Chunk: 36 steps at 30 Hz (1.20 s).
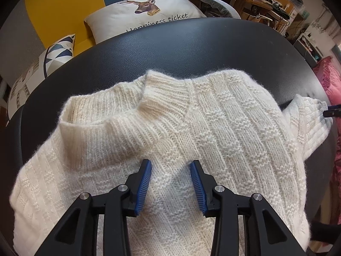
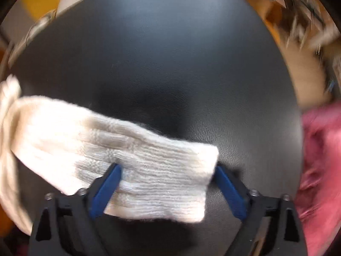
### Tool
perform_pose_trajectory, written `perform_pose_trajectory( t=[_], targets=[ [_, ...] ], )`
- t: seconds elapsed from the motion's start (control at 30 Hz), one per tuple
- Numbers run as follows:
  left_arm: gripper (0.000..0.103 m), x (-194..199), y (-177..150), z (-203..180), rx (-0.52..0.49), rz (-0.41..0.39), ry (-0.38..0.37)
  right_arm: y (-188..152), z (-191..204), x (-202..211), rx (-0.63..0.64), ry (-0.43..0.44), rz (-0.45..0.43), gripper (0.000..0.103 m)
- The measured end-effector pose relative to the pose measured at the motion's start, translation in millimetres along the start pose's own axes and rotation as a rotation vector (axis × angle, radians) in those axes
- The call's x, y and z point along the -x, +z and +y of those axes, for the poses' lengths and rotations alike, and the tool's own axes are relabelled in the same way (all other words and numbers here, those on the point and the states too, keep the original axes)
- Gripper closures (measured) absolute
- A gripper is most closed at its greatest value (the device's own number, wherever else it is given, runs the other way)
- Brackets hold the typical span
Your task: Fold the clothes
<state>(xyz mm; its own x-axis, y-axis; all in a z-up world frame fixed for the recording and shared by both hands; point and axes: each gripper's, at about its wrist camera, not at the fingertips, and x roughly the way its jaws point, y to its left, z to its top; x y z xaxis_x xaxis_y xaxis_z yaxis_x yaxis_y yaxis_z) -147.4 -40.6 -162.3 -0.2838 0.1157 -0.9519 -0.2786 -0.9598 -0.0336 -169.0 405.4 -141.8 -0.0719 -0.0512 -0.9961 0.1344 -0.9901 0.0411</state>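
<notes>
Lying on black table (image 1: 191, 49): cream sweater (image 1: 191, 128); left gripper (image 1: 170, 164) fingers spread above; right gripper (image 2: 168, 168) fingers spread around cuff (image 2: 162, 181).

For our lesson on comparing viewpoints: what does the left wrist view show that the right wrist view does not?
Only the left view: the cream knitted sweater's ribbed collar and the white deer-print cushion, with the left tongs open above the knit.
Only the right view: the sleeve's ribbed cuff lying between the open right tongs.
Both: the cream sweater, black table, pink garment.
</notes>
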Motion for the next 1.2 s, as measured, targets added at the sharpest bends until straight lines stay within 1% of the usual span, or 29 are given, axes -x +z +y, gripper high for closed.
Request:
perform_pose_trajectory(
  t=[0.03,0.07,0.1,0.17,0.2,0.23,0.3,0.4,0.47,0.57,0.7,0.83,0.87,0.9,0.97,1.07,1.1,1.13,1.17,1.2],
  targets=[
    [0.063,0,0,1,0.003,-0.001,-0.001,-1,7,5,0.038,-0.028,-0.021,0.084],
    [0.062,-1,-1,1,0.005,-0.002,-0.002,-1,12,8,0.06,-0.089,-0.017,0.089],
    [0.062,-1,-1,2,0.007,-0.003,-0.002,-1,17,10,0.082,-0.149,-0.012,0.089],
    [0.062,-2,-2,2,0.01,-0.007,-0.002,-5,29,14,0.147,-0.227,-0.009,0.089],
    [0.062,-2,-3,3,0.013,-0.008,0.0,-4,31,21,0.147,-0.249,-0.028,0.089],
    [0.062,-2,-4,3,0.012,-0.011,0.002,-3,31,33,0.135,-0.261,-0.07,0.089],
    [0.061,-3,-4,4,0.008,-0.012,0.007,1,35,70,0.138,-0.284,-0.183,0.089],
    [0.061,-4,-3,6,0.025,-0.004,0.009,5,49,123,0.179,-0.385,-0.337,0.089],
    [0.061,-5,-4,8,0.037,0.002,0.007,11,70,167,0.214,-0.485,-0.479,0.089],
    [0.061,-6,-7,12,0.043,0.003,0.008,-6,114,204,0.259,-0.67,-0.688,0.089],
    [0.061,-7,-9,16,0.054,0.001,0.007,-60,103,159,0.238,-0.71,-0.599,0.089],
    [0.061,-7,-9,16,0.048,0.004,0.02,-114,92,114,0.216,-0.748,-0.51,0.076],
    [0.061,-7,-7,15,0.046,0.006,0.023,-127,90,103,0.21,-0.757,-0.487,0.075],
    [0.061,-7,-6,16,0.046,0.013,0.02,-136,82,93,0.189,-0.723,-0.443,0.075],
    [0.061,-1,-8,22,0.061,0.013,-0.004,-153,74,92,0.143,-0.667,-0.42,0.074],
    [0.061,16,-15,45,0.111,-0.012,-0.049,-166,70,107,0.122,-0.7,-0.46,0.071],
    [0.061,23,-20,60,0.133,-0.028,-0.051,-165,74,116,0.113,-0.732,-0.477,0.071],
    [0.061,29,-25,73,0.146,-0.041,-0.045,-165,80,125,0.093,-0.725,-0.507,0.071],
    [0.061,35,-20,90,0.161,-0.052,-0.039,-164,86,135,0.073,-0.716,-0.537,0.071],
    [0.061,41,-23,106,0.178,-0.063,-0.033,-159,101,140,0.081,-0.634,-0.569,0.071]
  ],
)
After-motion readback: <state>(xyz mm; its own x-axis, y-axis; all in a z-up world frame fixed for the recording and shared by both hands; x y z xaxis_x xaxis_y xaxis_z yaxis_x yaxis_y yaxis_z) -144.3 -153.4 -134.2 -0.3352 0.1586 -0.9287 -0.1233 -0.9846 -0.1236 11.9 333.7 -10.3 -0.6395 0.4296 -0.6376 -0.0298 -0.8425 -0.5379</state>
